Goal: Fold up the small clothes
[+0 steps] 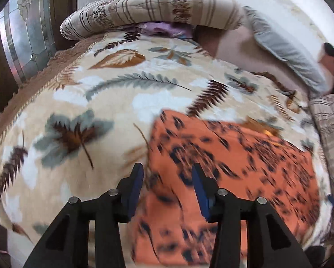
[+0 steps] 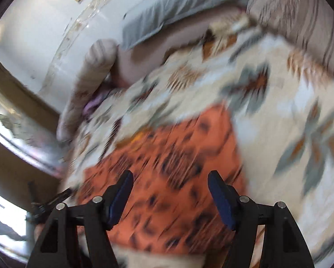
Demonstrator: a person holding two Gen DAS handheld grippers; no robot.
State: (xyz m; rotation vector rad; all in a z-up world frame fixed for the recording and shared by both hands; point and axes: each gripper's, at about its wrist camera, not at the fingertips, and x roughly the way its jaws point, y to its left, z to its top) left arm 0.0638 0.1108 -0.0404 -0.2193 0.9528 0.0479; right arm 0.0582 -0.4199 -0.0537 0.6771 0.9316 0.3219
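An orange cloth with dark spots (image 1: 222, 163) lies flat on the bed, on top of a soft blanket with leaf pictures (image 1: 113, 93). The cloth looks folded into a block shape. It sits near the bed edge closest to the cameras.

The left hand-held gripper (image 1: 167, 178) hangs over the near left corner of the cloth. Its blue fingers (image 1: 134, 189) stand partly apart, and nothing is between them.

The right hand-held gripper (image 2: 170, 189) hangs over the cloth's near end (image 2: 167, 156). Its blue fingers (image 2: 220, 198) stand wide apart and hold nothing.

At the far edge of the bed lies a rolled striped quilt (image 1: 144, 11). Beside it is a grey pillow (image 1: 285, 51). A white wall (image 2: 32, 22) stands behind the bed. Both pictures are blurry, so small details are hard to see.
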